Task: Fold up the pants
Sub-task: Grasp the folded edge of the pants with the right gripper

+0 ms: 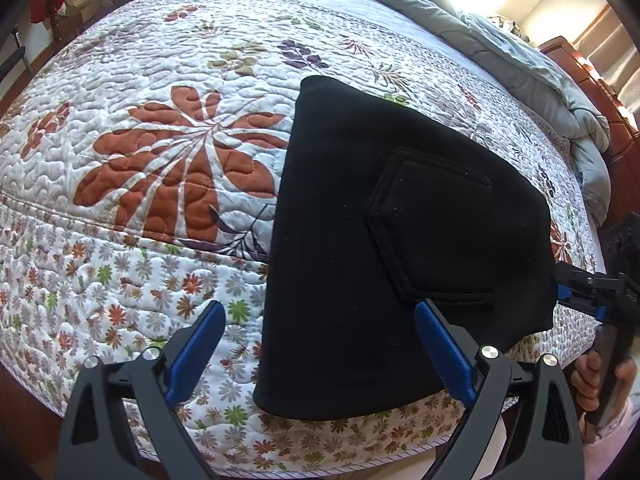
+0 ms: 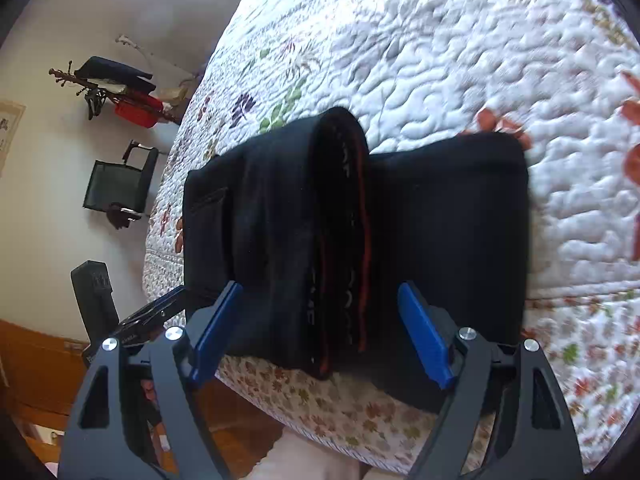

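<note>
Nearest in our left wrist view: our left gripper (image 1: 320, 344), black frame with blue pads, jaws spread wide and holding nothing. One blue fingertip (image 1: 202, 338) sits over the small-flower border of the quilt; the other overlaps the near part of the pants.

Next: black pants (image 1: 360, 240), folded into a compact bundle, lying flat near the bed's near edge. A sewn patch pocket (image 1: 432, 236) faces up on the top layer.

At that view's right margin: our right gripper (image 1: 580, 284), seen side-on at the pants' right edge. Below it we see the fingers of the right hand (image 1: 588, 380) around the handle.

In our right wrist view: our right gripper (image 2: 320, 332), jaws wide apart, straddling the folded edge of the pants (image 2: 460, 240) without closing on it. The stacked layers show as a thick roll, with an orange-red trim (image 2: 362, 248) running along the inner waistband.

Beneath everything: a quilted bedspread (image 1: 160, 80), white with large rust-red leaf motifs and a small-flower border.

Farther back: a grey-blue comforter (image 1: 520, 48) bunched along the bed's far side, beside a red-brown wooden headboard (image 1: 592, 80).

Farthest, in the right wrist view: a wall rack (image 2: 116, 84) carrying dark and red items, and a black bag (image 2: 116, 186) hanging on the wall.
</note>
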`<act>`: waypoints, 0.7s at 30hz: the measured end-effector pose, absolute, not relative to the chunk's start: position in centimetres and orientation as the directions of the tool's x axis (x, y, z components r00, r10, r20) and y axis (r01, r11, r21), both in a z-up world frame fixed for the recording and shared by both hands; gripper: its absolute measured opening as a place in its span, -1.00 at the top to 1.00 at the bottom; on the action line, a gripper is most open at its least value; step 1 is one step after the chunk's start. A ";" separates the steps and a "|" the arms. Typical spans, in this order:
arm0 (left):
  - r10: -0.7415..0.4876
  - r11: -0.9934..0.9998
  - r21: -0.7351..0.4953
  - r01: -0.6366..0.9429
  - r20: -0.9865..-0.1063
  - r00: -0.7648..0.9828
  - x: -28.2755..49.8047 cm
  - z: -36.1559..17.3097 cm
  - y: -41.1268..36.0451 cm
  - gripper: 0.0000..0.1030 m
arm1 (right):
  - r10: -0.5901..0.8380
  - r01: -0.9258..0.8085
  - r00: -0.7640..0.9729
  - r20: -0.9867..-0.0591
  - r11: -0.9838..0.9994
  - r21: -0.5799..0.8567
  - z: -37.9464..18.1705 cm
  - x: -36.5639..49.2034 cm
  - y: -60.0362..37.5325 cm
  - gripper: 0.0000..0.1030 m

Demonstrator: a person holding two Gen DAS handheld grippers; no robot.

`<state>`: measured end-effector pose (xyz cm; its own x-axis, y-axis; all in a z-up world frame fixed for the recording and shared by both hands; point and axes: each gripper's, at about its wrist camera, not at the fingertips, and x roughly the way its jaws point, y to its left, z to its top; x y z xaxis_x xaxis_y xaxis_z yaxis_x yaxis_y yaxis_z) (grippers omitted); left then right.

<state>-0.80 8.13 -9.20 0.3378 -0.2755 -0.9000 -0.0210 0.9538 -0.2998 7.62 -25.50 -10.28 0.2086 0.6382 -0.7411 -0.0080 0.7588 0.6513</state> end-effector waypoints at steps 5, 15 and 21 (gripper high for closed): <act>-0.275 0.954 -0.299 -0.026 -0.904 0.328 -0.9 -9.5 8.6 -0.86 | 0.669 -0.051 0.138 -0.731 0.741 0.669 -11.9 8.4 -22.2 0.07; -0.274 0.951 -0.306 -0.044 -0.899 0.341 -1.3 -9.0 9.7 -0.86 | 0.668 -0.163 0.260 -0.697 0.742 0.650 -5.0 5.8 -23.0 0.65; -0.297 0.945 -0.326 -0.030 -0.893 0.337 -1.0 -8.9 8.8 -0.86 | 0.616 -0.128 0.349 -0.707 0.778 0.615 -1.8 3.9 -28.2 0.65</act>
<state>-1.01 8.78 -8.91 0.3369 -0.2973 -0.8934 -0.0302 0.9449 -0.3258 3.86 -28.15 -1.84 0.3487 0.6156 -0.7068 -0.1282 0.7783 0.6146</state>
